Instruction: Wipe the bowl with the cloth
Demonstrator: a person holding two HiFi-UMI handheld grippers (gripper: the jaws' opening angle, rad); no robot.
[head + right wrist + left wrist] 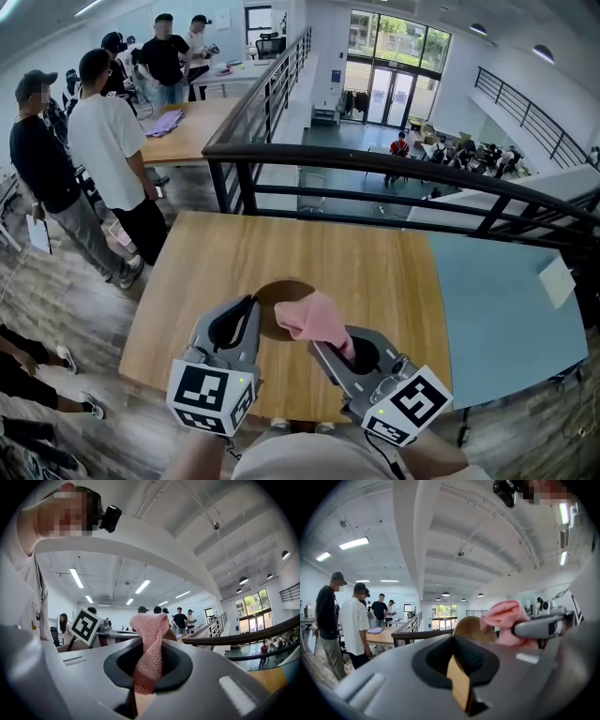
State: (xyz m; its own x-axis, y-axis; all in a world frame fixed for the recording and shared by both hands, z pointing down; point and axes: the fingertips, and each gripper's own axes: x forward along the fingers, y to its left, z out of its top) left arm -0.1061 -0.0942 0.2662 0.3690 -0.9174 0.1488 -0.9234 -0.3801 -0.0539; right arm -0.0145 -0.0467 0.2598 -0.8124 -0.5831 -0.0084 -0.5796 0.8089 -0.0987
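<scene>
The left gripper [249, 309] is closed on the thin edge of the brown bowl [279, 302] and seems to hold it up over the wooden table [375, 262]. The right gripper [326, 345] is closed on the pink cloth [314, 317], which sits right at the bowl's right side. The bowl is held only by its edge, so a hard push from the cloth could make it turn, slip out and drop on the table. The cloth is pinched at one bunched end, so rubbing could pull it out. I can read no words anywhere. The cube [214, 397] on each gripper has only black and white squares. The white paper [556, 280] far off is too small to read.
</scene>
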